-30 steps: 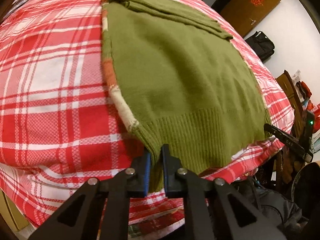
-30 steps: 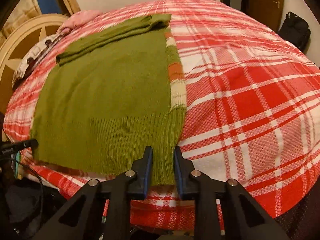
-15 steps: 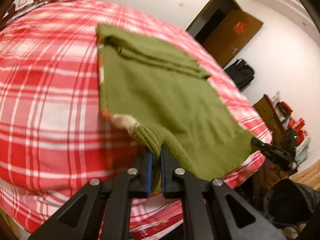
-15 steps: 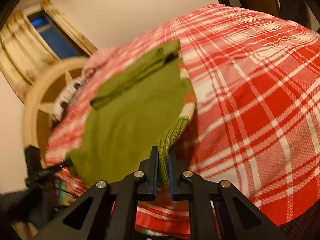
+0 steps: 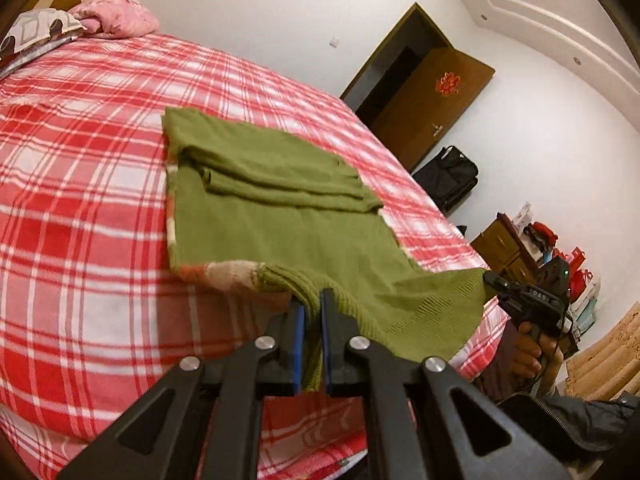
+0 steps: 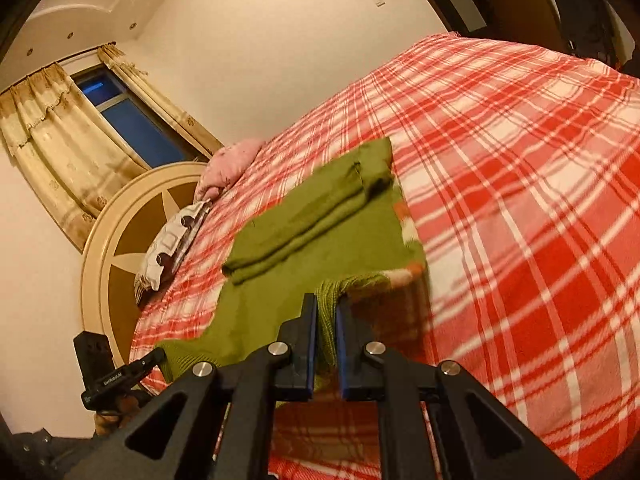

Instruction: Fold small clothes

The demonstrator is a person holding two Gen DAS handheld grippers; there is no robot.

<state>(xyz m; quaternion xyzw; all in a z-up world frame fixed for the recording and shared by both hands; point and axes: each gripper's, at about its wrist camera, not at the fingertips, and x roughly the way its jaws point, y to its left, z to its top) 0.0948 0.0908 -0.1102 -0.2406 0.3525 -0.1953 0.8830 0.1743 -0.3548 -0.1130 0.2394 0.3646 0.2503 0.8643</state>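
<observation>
1. Olive-green knit: the sweater lies on the bed, its body spread ahead of both tongs and its sleeves folded across the far end. The ribbed hem is raised off the cover at the two near corners.
2. Left gripper: clenched on the hem corner, knit bunched between the blue pads. Right gripper: likewise clamped on the opposite hem corner; in the left view it shows off to the right, a hand on its handle.
3. Handling, judged: soft, light, limp knit; it sags between the two grips and should drape, not hold shape. Ribbing gives thicker purchase than the body; corners are the sensible hold for carrying the hem forward evenly.
4. Risk, judged: stretchy knit may skew if one corner leads.
5. Surface: red-and-white plaid bedspread, soft, slightly domed. A striped inner layer shows at the sweater's side edge.
6. Room: pink pillow beyond, brown door, curtained window.
</observation>
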